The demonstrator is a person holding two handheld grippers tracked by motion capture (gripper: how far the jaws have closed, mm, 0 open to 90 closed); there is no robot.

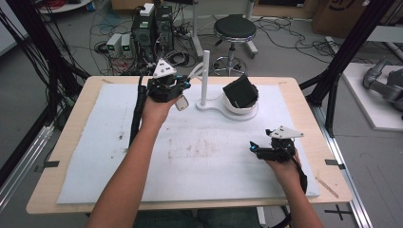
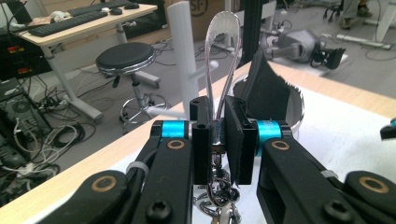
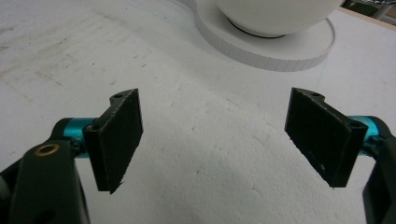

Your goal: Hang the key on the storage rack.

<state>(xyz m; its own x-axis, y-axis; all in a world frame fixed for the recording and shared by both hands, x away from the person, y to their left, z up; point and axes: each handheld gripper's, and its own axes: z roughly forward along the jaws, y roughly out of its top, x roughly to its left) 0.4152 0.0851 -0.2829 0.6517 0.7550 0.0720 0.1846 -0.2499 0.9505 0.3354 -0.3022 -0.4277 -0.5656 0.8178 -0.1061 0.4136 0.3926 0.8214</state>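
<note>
My left gripper (image 1: 184,85) (image 2: 218,126) is shut on a keychain, pinching it where the clear strap loop (image 2: 223,56) (image 1: 196,71) meets the metal clasp (image 2: 219,189). The loop stands up beyond the jaws, close to the white stand's post (image 2: 183,51) (image 1: 205,76) and its side peg (image 2: 205,70). A small tag (image 1: 181,102) dangles under the gripper. My right gripper (image 1: 254,147) (image 3: 215,135) rests low over the white foam mat (image 3: 196,93), open, with nothing between its pads.
A white bowl (image 1: 241,108) (image 2: 295,109) (image 3: 271,14) sits on the stand's round base (image 3: 280,51), with a black folded piece (image 1: 241,91) (image 2: 268,88) inside it. The mat covers a wooden table (image 1: 71,142). A stool (image 1: 234,29) and cables lie beyond the far edge.
</note>
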